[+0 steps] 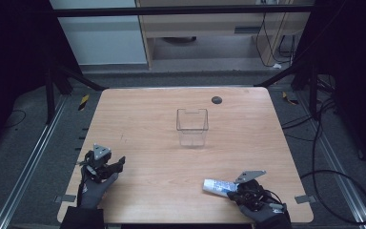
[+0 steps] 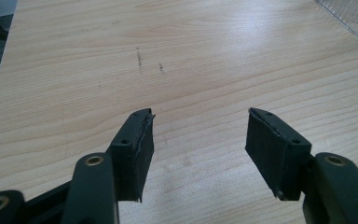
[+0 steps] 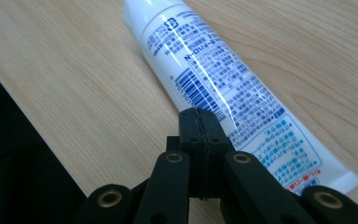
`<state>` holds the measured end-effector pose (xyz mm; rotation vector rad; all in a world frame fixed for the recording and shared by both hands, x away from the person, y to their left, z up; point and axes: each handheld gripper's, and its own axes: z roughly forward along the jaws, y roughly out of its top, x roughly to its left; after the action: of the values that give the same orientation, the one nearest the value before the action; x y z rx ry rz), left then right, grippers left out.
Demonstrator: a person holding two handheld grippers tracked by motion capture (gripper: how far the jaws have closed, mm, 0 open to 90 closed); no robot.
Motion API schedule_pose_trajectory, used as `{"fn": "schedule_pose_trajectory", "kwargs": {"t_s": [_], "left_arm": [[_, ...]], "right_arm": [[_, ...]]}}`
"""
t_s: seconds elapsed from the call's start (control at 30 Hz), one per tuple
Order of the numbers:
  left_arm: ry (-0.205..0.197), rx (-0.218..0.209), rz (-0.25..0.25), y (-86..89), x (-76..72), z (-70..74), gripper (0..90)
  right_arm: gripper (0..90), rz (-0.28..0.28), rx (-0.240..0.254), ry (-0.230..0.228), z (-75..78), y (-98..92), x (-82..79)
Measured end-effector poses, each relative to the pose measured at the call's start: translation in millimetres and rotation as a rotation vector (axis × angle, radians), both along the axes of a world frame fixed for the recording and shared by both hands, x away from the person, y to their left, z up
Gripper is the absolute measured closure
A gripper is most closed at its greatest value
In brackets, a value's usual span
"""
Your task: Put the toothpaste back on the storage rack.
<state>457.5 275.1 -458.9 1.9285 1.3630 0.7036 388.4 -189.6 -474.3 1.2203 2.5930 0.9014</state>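
Note:
A white tube [image 3: 223, 84] with blue print and a barcode lies flat on the wooden table [image 1: 162, 186], near the front right [image 1: 217, 186]. My right gripper [image 3: 199, 114] is shut with nothing between its pads, its tips just over the tube's near side; in the high view it sits right of the tube [image 1: 236, 191]. My left gripper [image 2: 199, 135] is open over bare wood at the front left [image 1: 119, 164], with nothing between its fingers. A clear plastic container [image 1: 192, 127] stands upright mid-table, its corner [image 2: 354, 16] showing in the left gripper view.
A small dark round disc [image 1: 217, 99] lies near the table's far edge. Faint dark scuff marks [image 2: 140, 58] mark the wood ahead of the left gripper. The table's front edge [image 3: 37, 140] drops off beside the right gripper. Cables lie on the floor [image 1: 329, 143] to the right.

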Motion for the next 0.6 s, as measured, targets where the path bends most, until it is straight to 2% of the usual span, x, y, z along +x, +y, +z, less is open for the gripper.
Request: {"fn": "schedule_pose_trajectory", "kwargs": {"t_s": [0.23,0.43,0.6], "left_arm": [[0.0,-0.001,0.002,0.3,0.0,0.0,40.1],[0.001,-0.001,0.001,0.3,0.2,-0.2,40.0],[0.001,0.0,0.0,0.0,0.3,-0.3,40.0]], "right_arm": [[90.0,-0.023,-0.006,0.017,-0.2,-6.0,1.5],[90.0,-0.04,-0.024,0.01,-0.5,-9.6,2.6],[90.0,-0.087,-0.033,-0.003,-1.1,-14.8,6.0]]}}
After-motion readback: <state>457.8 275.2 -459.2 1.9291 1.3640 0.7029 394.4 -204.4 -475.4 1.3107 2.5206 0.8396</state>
